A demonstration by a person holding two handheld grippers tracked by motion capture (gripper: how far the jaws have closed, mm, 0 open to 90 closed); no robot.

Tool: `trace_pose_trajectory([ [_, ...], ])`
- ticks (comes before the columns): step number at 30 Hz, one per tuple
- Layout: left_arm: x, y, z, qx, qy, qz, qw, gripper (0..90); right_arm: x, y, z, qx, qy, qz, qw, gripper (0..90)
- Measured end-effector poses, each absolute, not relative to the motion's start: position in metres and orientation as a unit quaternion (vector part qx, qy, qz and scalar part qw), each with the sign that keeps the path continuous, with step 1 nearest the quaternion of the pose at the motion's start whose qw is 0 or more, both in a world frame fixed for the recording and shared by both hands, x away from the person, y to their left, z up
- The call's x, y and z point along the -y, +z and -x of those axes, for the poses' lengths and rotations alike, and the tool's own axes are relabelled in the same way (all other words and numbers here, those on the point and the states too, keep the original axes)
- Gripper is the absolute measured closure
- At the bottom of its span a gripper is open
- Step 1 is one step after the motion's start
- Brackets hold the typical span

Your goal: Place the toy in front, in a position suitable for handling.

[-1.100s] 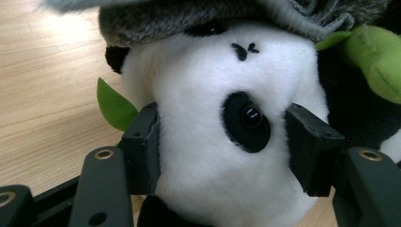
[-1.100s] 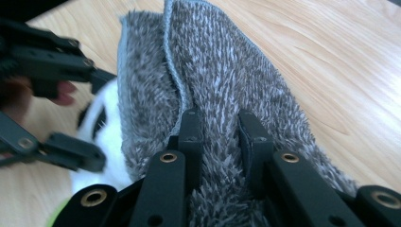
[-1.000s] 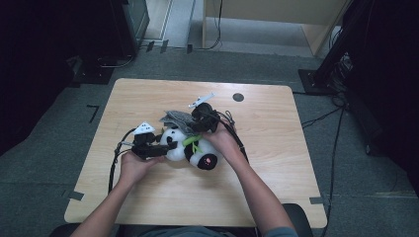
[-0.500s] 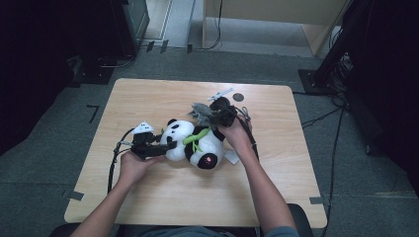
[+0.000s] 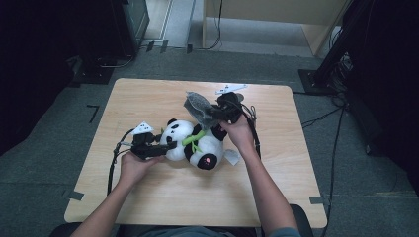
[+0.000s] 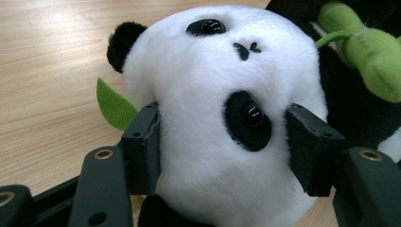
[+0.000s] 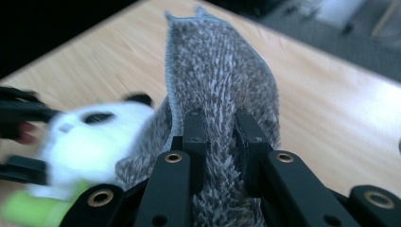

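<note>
Panda plush (image 5: 193,145) is lying on its side mid-tabletop (image 5: 148,98), head twd the person's left, green bamboo on its chest. Left claw (image 6: 222,137) is pinching the head, pads pressing into white fur both sides, pinning it down. Right claw (image 7: 220,142) is pressed together on a grey fuzzy cloth (image 5: 197,107), holding it just above and behind the plush, apart from it. Judgement: cloth is already clear of the toy, plush secured; remaining work prob. is laying the cloth down on bare wood and letting go of both.

A plush panda (image 5: 197,143) lies on the wooden table (image 5: 148,98).
</note>
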State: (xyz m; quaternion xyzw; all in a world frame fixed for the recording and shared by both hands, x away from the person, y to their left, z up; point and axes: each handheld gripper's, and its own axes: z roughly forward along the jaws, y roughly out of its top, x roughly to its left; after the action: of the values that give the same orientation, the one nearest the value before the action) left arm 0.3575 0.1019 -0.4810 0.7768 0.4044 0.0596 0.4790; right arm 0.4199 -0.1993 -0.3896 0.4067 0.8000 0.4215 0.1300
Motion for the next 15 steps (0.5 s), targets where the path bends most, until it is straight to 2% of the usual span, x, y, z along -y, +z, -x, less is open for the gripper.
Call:
trace_pose_trajectory([
  [9, -0.102, -0.481, -0.357, -0.411, 0.058, -0.771, 0.483, 33.4, 0.162, -0.362, -0.39, -0.813, 0.46, -0.333, 0.13, 78.4],
  [15, -0.102, -0.479, -0.356, -0.415, 0.057, -0.772, 0.479, 27.0, 0.128, -0.367, -0.375, -0.835, 0.452, -0.293, 0.111, 78.1],
])
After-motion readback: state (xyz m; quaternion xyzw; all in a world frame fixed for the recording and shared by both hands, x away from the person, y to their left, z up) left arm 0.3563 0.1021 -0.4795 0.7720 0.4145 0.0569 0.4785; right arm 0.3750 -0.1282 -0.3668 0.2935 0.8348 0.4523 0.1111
